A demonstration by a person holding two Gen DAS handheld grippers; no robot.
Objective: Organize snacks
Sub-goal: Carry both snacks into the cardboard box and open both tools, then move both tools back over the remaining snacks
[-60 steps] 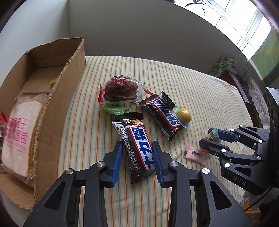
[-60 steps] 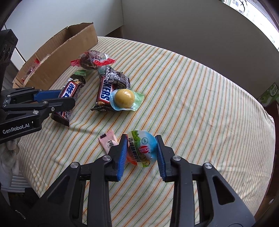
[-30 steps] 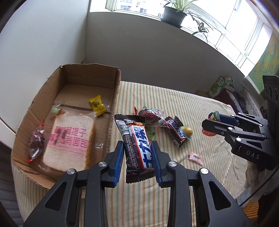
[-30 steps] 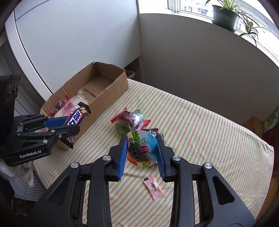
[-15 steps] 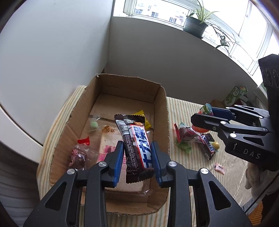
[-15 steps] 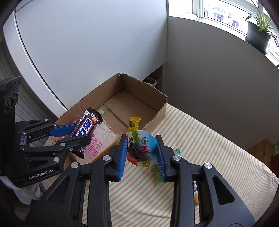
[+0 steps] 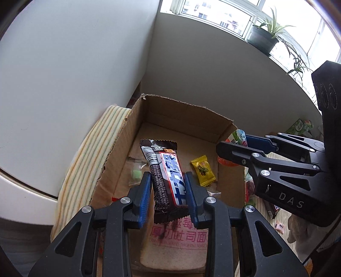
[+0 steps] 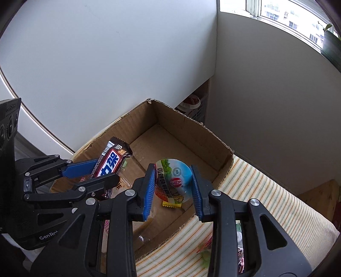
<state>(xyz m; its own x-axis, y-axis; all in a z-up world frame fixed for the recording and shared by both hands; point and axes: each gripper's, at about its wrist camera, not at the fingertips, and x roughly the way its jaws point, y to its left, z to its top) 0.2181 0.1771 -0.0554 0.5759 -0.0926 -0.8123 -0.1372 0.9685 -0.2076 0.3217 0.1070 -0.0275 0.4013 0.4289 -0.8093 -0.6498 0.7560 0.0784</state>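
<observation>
Hovering above the open cardboard box (image 7: 119,149), the left gripper (image 7: 167,195) has its fingers closed on a chocolate bar (image 7: 166,176). Beside it, the right gripper (image 8: 173,187) has just been opening slightly; a round jelly cup (image 8: 173,181) sits between its fingers, over the box.

Soft daylight from the window (image 7: 223,15) at upper right; sharp frames, edges bent and vignetted.

My left gripper (image 7: 167,197) holds the bar (image 7: 165,173) over the box (image 7: 183,113); my right gripper (image 8: 172,188), beside it, holds the cup (image 8: 173,180). Candy (image 7: 202,170) and bread (image 7: 177,240) lie inside the box.
</observation>
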